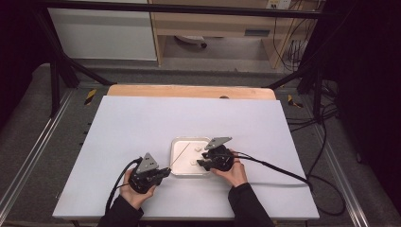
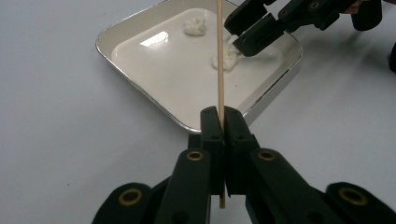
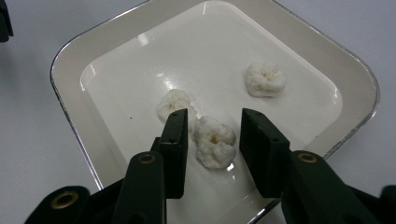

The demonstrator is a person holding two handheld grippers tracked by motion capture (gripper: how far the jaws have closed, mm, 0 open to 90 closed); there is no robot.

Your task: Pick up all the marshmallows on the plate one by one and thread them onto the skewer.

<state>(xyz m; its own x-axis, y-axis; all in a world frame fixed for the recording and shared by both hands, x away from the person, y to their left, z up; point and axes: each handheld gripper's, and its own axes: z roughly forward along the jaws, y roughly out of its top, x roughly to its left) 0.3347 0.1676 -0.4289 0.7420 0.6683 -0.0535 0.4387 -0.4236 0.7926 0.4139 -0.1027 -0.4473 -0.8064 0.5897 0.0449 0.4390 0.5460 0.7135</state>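
A shallow white square tray (image 1: 176, 142) sits on the table, holding three white puffy lumps. My left gripper (image 1: 163, 172) is at the tray's near-left corner, shut on a thin wooden skewer (image 2: 220, 56) that slants out over the tray. In the left gripper view the skewer runs up from between the jaws of my left gripper (image 2: 222, 119). My right gripper (image 3: 215, 116) reaches down into the tray from the right. Its jaws straddle one lump (image 3: 215, 140) with thin gaps on both sides. A second lump (image 3: 173, 103) lies just behind its left jaw, and a third lump (image 3: 265, 79) lies farther off.
The tray (image 3: 65, 60) rests on a white sheet over a wooden table (image 1: 189, 91). Black cables (image 1: 274, 168) trail from both grippers across the sheet. The other gripper (image 2: 243, 32) shows at the top right of the left gripper view.
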